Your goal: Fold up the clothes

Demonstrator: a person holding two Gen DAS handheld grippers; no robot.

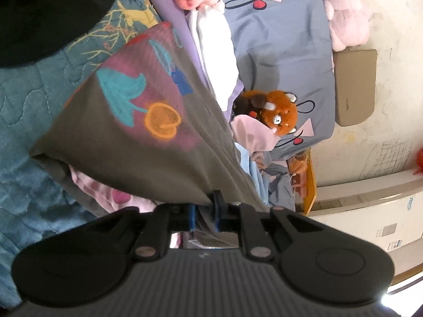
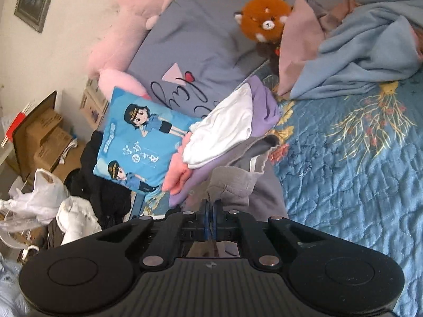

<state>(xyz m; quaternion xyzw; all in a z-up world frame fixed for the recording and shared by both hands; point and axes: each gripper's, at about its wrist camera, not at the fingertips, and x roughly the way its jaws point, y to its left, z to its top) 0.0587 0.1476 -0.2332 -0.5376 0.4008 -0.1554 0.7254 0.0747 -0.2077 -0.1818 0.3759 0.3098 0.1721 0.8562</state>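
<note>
I have the left gripper (image 1: 205, 212) clenched on an edge of the grey printed shirt (image 1: 148, 121), and the cloth stretches away from its blue pads, showing teal leaf shapes and an orange heart outline on a faded purple patch. The shirt hangs above the blue quilted bedspread (image 1: 29, 121), with a pink patterned garment (image 1: 105, 187) showing under its lower edge.

On my right wrist view, the right gripper (image 2: 210, 208) is closed on a bunched grey fold of the same shirt (image 2: 232, 182), the fabric crumpled just ahead of the fingers and lying against the bed.

Just beyond it sits a stack of folded clothes: a white piece (image 2: 224, 129) on top, a pink one (image 2: 179, 169) and a lilac one (image 2: 261, 100) beneath. A blue cartoon cushion (image 2: 137, 142) lies beside the stack at the bed's edge. Further back, an orange plush toy (image 2: 264, 21) rests on the grey duvet (image 2: 201, 42), near a heap of light blue cloth (image 2: 364, 52).
</note>
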